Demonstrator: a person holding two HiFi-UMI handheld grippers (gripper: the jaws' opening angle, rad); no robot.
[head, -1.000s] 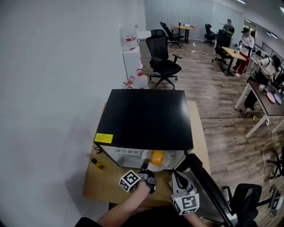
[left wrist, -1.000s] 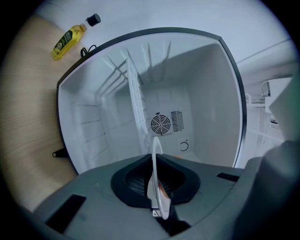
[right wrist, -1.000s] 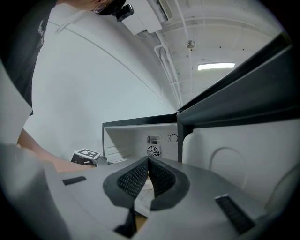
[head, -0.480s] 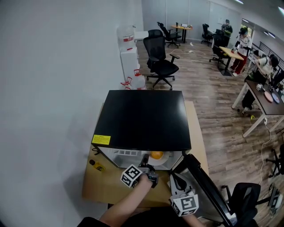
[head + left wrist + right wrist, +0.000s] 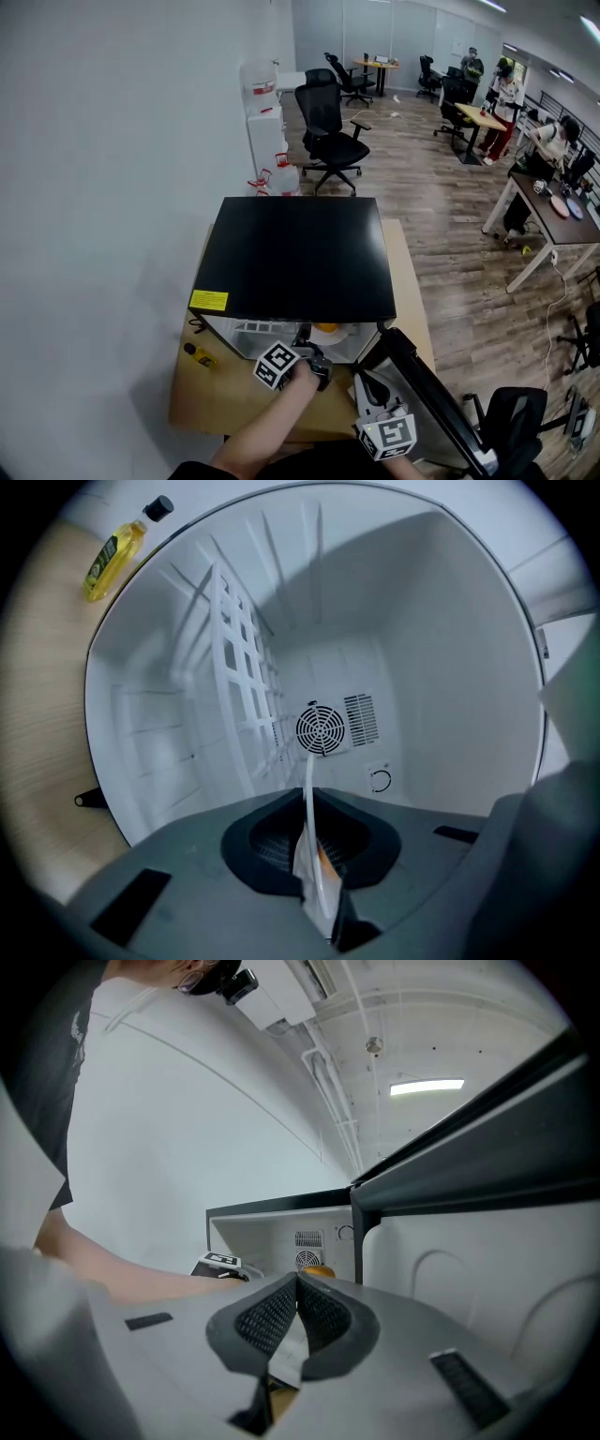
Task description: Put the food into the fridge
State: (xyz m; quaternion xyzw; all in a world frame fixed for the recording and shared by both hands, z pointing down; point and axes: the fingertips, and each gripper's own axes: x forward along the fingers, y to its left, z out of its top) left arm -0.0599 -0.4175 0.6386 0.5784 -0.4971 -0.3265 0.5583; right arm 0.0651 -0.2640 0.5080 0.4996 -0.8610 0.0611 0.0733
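The left claw (image 5: 309, 817) is pinched shut on the rim of what looks like a white plate (image 5: 308, 780) carrying orange food (image 5: 328, 328), just inside the open fridge (image 5: 295, 258) on the bench (image 5: 211, 398). The right claw (image 5: 296, 1283) is closed and empty beside the door (image 5: 427, 394).

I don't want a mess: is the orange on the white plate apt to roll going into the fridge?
Likely, yes: the orange looks round and seems to sit loose on the plate. The left tool pinches only the plate's thin rim, so the plate may tip. The plate itself looks stiff.
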